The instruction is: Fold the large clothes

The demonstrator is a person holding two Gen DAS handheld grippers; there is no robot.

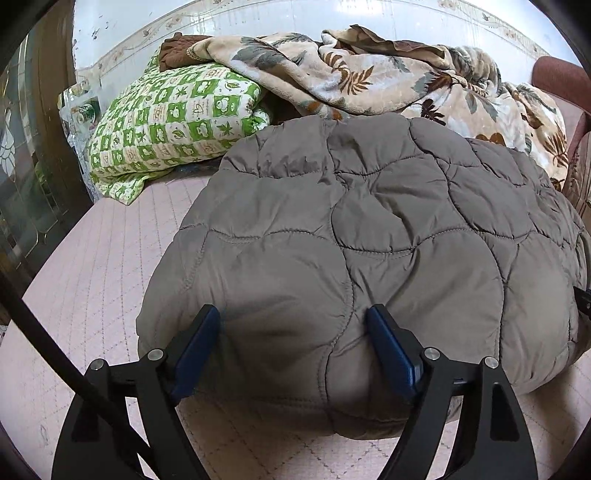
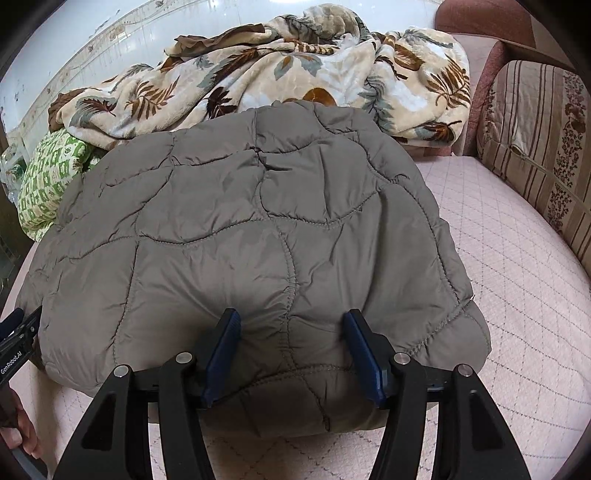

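Note:
A grey-brown quilted puffer jacket (image 1: 369, 229) (image 2: 240, 229) lies folded into a thick bundle on the pink quilted mattress (image 1: 103, 258) (image 2: 517, 277). My left gripper (image 1: 291, 321) straddles the near folded edge towards the bundle's left end. Its blue pads (image 1: 195, 350) stand wide apart and touch the padding bulging between them. My right gripper (image 2: 291, 321) grips the same near edge further right, and its blue pads (image 2: 221, 347) dent the fabric on both sides. The left gripper's side (image 2: 14, 332) and a hand (image 2: 18, 435) show at the right wrist view's left edge.
Behind the jacket lie a crumpled leaf-print blanket (image 1: 369, 74) (image 2: 258, 74) and a green-and-white checked quilt (image 1: 166, 122) (image 2: 48, 173). A striped cushion (image 2: 535, 147) and a red-brown sofa arm (image 2: 480, 29) stand at the right. A glass-fronted door (image 1: 22, 166) is at the far left.

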